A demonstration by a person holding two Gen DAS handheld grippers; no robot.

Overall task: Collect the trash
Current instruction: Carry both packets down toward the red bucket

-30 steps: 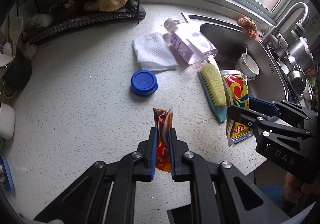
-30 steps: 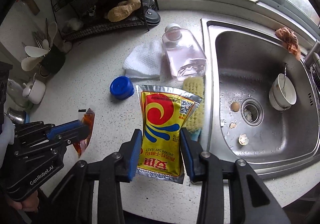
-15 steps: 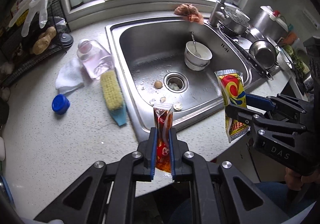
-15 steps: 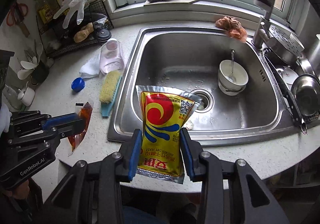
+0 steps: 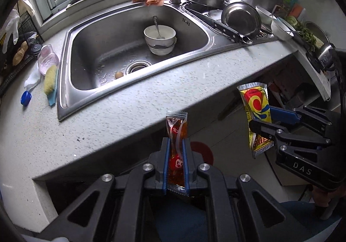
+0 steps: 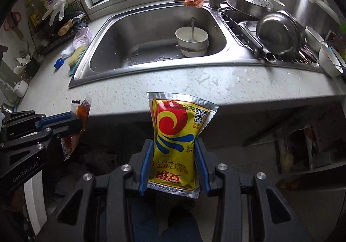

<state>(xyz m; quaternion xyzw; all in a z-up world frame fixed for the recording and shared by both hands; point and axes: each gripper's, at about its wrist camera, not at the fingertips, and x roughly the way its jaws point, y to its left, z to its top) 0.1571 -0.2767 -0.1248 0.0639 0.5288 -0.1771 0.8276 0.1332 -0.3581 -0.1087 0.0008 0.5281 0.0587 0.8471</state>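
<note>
My left gripper (image 5: 175, 144) is shut on a small red sauce packet (image 5: 176, 133), held upright off the counter's front edge. It also shows in the right wrist view (image 6: 74, 131). My right gripper (image 6: 174, 149) is shut on a yellow instant dry yeast packet (image 6: 176, 140), held in the air in front of the counter; the packet also shows in the left wrist view (image 5: 257, 116). A red round object (image 5: 204, 151) lies below, partly hidden behind the left gripper.
A speckled counter (image 5: 129, 99) holds a steel sink (image 5: 86, 64) with a white bowl and spoon (image 5: 160, 38). A brush (image 5: 50, 77), blue cap (image 5: 26, 98) and clear bottle (image 5: 48, 59) lie left. Pans and a knife (image 6: 279, 32) sit right.
Both grippers have pulled back from the counter and swung right, each still holding its packet. The view now looks at the counter's front edge and the space under it.
</note>
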